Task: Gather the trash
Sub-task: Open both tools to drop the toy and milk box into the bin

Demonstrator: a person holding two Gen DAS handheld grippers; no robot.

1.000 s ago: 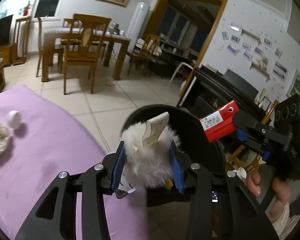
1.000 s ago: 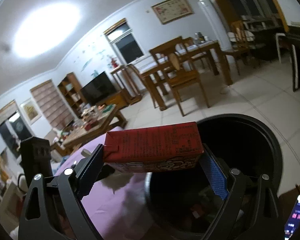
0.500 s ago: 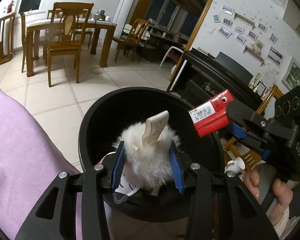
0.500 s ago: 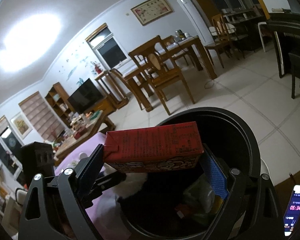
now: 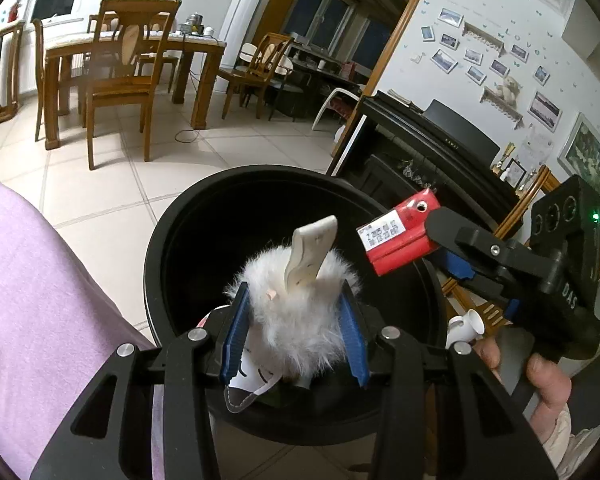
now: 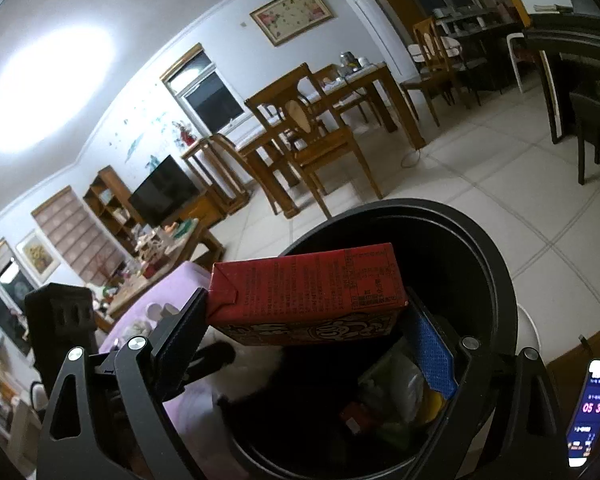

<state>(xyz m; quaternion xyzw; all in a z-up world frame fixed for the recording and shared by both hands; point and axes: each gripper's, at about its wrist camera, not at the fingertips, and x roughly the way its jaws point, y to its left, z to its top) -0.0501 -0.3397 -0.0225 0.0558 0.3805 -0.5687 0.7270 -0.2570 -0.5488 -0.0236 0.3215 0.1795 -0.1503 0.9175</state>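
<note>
Trash is held in both grippers over a black round bin [image 5: 168,264] that stands on the tiled floor [image 5: 112,184]. The left gripper [image 5: 296,332] has its fingers closed on a white fluffy item [image 5: 296,316], pressed between the two blue pads, with a flat cream piece [image 5: 310,252] sticking up out of the fur ahead of the fingertips and a white printed scrap [image 5: 248,384] hanging below the left-hand finger. The fluffy item sits above the near part of the bin's opening. The right gripper [image 6: 308,316] grips a red drink carton [image 6: 308,284] lengthwise, one end against each finger, and the carton lies level across the bin's mouth. Below and beyond those fingers, the bin's inside holds earlier rubbish: a crumpled clear wrapper [image 6: 396,380], something yellow [image 6: 432,404] under the blue pad, and a small red piece [image 6: 356,416]; the rest is too dark to tell. To the left of both grippers lies a purple cloth-covered surface [image 5: 32,300], its edge just beside the bin. A phone screen [image 6: 590,408] shows at the far right of the right gripper
</note>
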